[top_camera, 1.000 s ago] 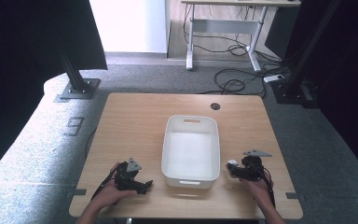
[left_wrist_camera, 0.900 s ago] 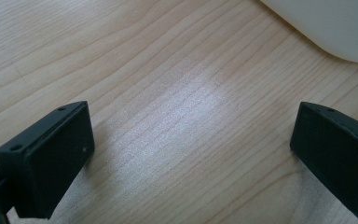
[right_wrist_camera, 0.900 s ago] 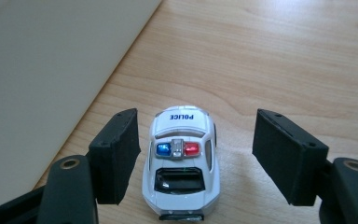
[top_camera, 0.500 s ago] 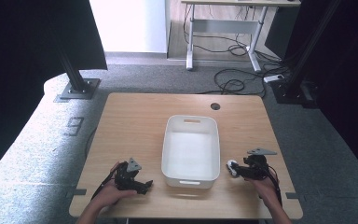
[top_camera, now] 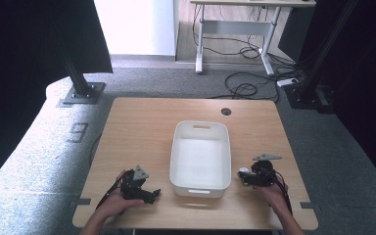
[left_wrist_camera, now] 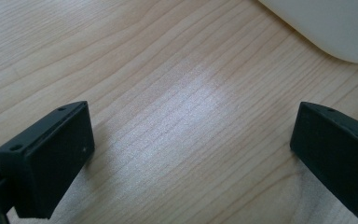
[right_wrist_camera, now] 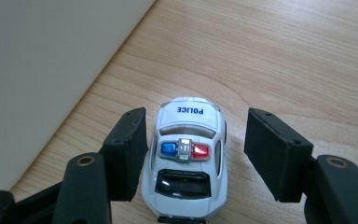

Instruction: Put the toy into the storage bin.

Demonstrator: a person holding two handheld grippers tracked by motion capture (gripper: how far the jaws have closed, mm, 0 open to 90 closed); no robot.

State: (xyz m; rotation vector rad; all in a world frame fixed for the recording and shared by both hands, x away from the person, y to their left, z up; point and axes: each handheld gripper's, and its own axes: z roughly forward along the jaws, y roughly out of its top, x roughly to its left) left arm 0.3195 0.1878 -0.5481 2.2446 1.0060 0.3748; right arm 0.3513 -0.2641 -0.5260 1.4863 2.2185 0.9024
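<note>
Between the right gripper's closing fingers, a police car, its nearer end cut off

The table is seen from above and from the person's side in the high view, looking forward and down, from far enough that the floor beyond is taken in. The left gripper view is aimed along its own jaws, close over bare wood, with a corner of the white bin ahead. The right gripper view is likewise set low and close; the bin wall is shared by all three views.
</note>
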